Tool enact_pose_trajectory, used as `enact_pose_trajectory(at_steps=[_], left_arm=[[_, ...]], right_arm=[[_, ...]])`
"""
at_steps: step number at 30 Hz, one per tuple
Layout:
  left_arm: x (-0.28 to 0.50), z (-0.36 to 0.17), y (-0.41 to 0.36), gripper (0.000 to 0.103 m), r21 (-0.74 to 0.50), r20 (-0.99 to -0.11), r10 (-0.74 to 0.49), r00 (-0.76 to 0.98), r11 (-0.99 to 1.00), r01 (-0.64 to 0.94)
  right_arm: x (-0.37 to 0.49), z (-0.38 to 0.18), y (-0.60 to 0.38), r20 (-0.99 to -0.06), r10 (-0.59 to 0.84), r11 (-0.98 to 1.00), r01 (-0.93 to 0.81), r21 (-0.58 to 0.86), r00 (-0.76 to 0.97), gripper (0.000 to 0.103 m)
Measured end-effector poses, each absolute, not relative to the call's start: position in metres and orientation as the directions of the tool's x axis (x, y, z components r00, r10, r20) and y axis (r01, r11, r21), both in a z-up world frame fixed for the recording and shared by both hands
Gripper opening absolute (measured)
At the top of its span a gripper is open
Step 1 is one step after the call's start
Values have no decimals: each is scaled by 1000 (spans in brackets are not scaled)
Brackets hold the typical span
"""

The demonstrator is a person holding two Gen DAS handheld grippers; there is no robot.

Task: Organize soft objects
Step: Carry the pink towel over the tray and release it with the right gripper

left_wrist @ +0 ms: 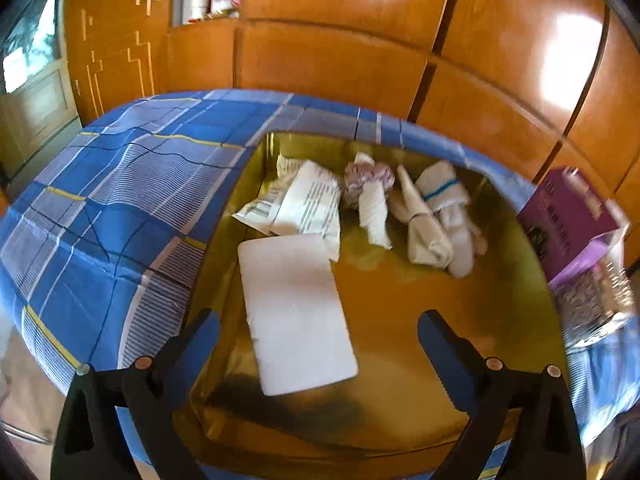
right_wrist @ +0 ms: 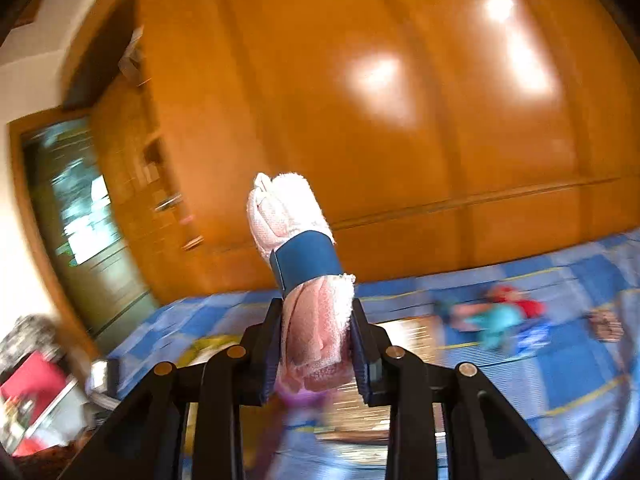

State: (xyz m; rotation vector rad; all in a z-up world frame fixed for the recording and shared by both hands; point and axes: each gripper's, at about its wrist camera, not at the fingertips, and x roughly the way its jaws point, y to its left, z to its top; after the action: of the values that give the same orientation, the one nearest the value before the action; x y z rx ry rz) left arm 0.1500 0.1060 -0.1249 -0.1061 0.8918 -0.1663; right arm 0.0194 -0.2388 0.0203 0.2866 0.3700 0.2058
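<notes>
The right gripper (right_wrist: 316,344) is clenched on the lower half of a rolled pink cloth (right_wrist: 298,240) bound by a blue band (right_wrist: 306,260), held upright in the air. It looks light and squashy, best pinched near the band. The left gripper (left_wrist: 320,340) hangs released over the gold tray (left_wrist: 400,320), where similar bundles (left_wrist: 436,216), seemingly rolled socks, lie at the far side.
</notes>
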Motion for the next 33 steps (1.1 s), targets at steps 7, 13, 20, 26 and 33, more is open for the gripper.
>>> enact_pose_trajectory(at_steps=[7, 13, 20, 26, 33], left_arm=[[136, -106, 138, 100, -281, -689, -182, 702, 959, -27], [131, -95, 156, 100, -319, -661, -163, 732, 944, -79], [130, -97, 168, 100, -341, -665, -155, 730, 934, -112], [131, -102, 169, 100, -355, -677, -167, 717, 927, -119], [128, -101, 161, 100, -359, -679, -182, 712, 928, -105]], right_arm=[[87, -30, -136, -517, 462, 880, -299, 370, 720, 30], [146, -104, -89, -694, 506, 858, -220, 464, 512, 30], [171, -155, -82, -765, 501, 850, -62, 524, 403, 31], [175, -164, -82, -729, 567, 789, 1, 615, 383, 37], [148, -115, -72, -716, 495, 865, -200, 460, 493, 39]])
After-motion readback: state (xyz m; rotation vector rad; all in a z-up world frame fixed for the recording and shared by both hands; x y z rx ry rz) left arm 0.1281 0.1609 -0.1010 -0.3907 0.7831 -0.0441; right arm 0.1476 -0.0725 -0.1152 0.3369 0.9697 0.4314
